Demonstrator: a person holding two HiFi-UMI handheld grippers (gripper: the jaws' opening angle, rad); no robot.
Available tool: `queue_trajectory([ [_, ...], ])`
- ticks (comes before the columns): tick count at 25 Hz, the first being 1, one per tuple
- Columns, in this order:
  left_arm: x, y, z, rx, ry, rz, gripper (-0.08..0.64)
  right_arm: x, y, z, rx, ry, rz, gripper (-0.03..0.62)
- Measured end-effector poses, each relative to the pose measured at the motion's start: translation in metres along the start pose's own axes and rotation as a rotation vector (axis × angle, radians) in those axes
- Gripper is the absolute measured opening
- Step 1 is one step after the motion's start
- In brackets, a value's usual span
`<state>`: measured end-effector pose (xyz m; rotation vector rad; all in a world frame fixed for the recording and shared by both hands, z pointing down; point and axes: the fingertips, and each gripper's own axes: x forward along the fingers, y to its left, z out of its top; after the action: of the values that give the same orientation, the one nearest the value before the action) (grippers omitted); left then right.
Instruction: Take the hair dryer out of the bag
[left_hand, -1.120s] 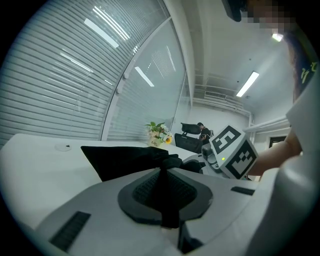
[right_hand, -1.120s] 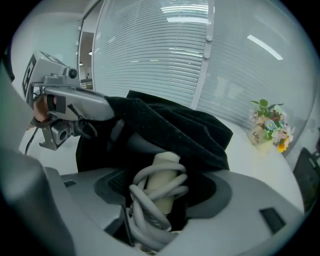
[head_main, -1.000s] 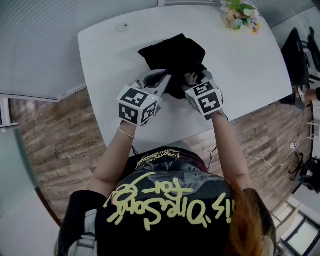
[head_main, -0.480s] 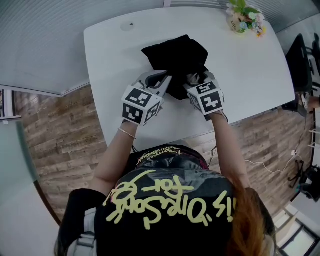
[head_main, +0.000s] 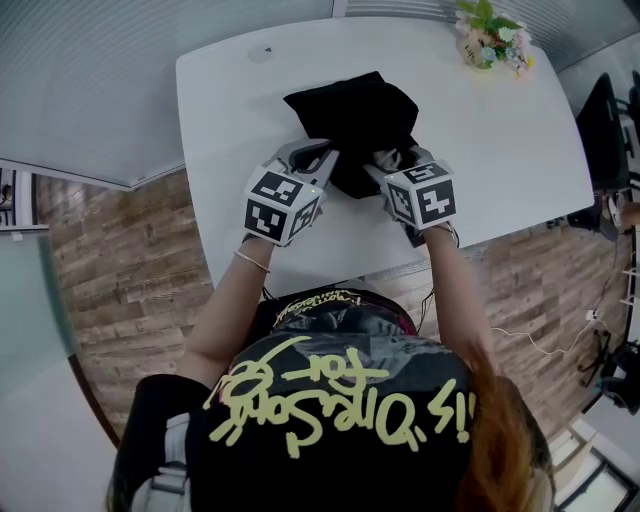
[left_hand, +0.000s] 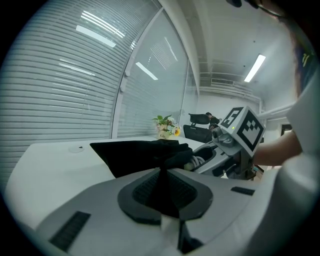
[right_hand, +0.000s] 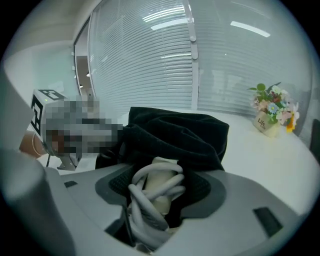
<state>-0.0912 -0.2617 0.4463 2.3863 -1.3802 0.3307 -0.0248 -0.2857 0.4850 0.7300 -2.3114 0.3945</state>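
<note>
The white table (head_main: 520, 150) has a smooth, matte top with rounded corners, and much free room remains along its left edge, its right edge and near the far edge. Only a small pot of flowers (head_main: 490, 40) stands at the far right corner. The black bag (head_main: 355, 105), of soft and wrinkled cloth, lies in the middle of the table, with its mouth turned to the near edge. The left gripper (head_main: 325, 160) is clenched on a fold of the cloth at the bag's mouth. The right gripper (head_main: 390, 160) is just beside it, its jaws wide around the hair dryer (right_hand: 160, 195), whose cream handle is wrapped with a thick pale cord. These jaws have just been closing a little and their pads press on the bundle. The hair dryer is at the bag's mouth, and its far part is under the black cloth. Compared with one second ago, both grippers are at the same place at the mouth, and the marker cube of the right one is rolled a little.
</note>
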Motion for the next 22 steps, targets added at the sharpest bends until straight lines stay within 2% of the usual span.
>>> queue_trajectory([
  [10, -0.004, 0.000, -0.003, 0.020, 0.012, 0.029, 0.020, -0.021, 0.009, -0.001, 0.017, -0.031, 0.026, 0.273],
  [22, -0.009, 0.002, 0.013, 0.055, -0.051, 0.115, 0.020, -0.038, 0.012, -0.007, 0.021, -0.067, 0.044, 0.274],
])
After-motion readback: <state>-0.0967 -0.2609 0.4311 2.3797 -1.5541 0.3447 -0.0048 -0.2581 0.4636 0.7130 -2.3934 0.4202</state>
